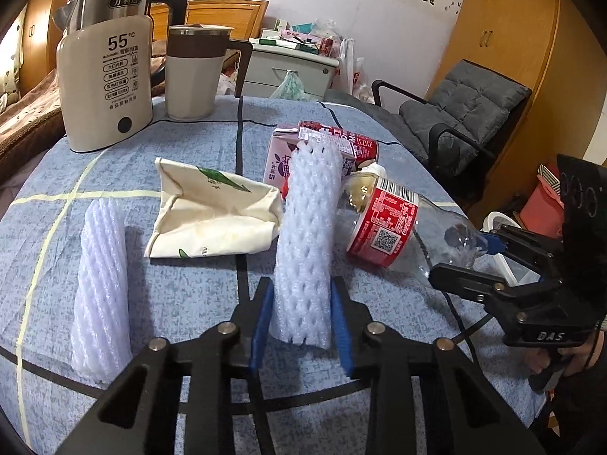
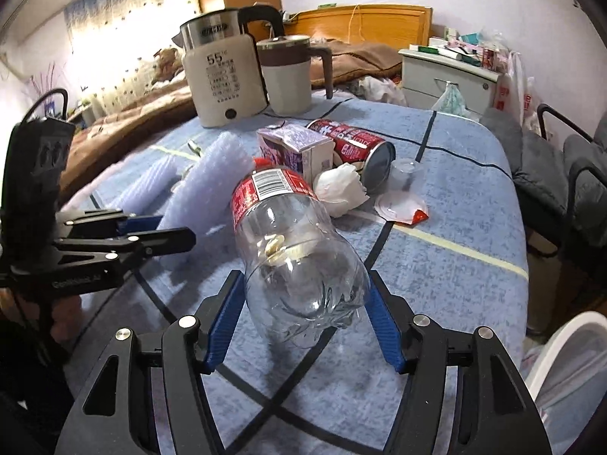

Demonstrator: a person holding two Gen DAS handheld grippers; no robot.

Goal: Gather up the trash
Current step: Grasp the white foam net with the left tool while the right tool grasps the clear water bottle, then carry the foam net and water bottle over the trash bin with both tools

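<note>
My left gripper (image 1: pixel 301 288) is shut on the near end of a white foam net sleeve (image 1: pixel 307 227), which lies lengthwise on the blue tablecloth (image 1: pixel 189 303). A second foam sleeve (image 1: pixel 100 284) lies to its left. A clear plastic bottle with a red label (image 2: pixel 296 246) lies on its side. Its base sits between the blue pads (image 2: pixel 224 322) of my right gripper (image 2: pixel 304 278), which stands open with thin gaps at both sides. Behind lie a purple milk carton (image 2: pixel 292 148), a red can (image 2: pixel 353 140) and a crumpled tissue (image 2: pixel 337 187). A cream paper bag (image 1: pixel 212 220) lies flat.
A kettle (image 1: pixel 102 76) and a lidded mug (image 1: pixel 193 72) stand at the table's far left. A clear cup (image 2: pixel 406 174) and a peeled lid (image 2: pixel 402 204) lie right of the can. A grey chair (image 1: pixel 466 113) stands beyond the table; a white bin rim (image 2: pixel 569 360) shows at the near right.
</note>
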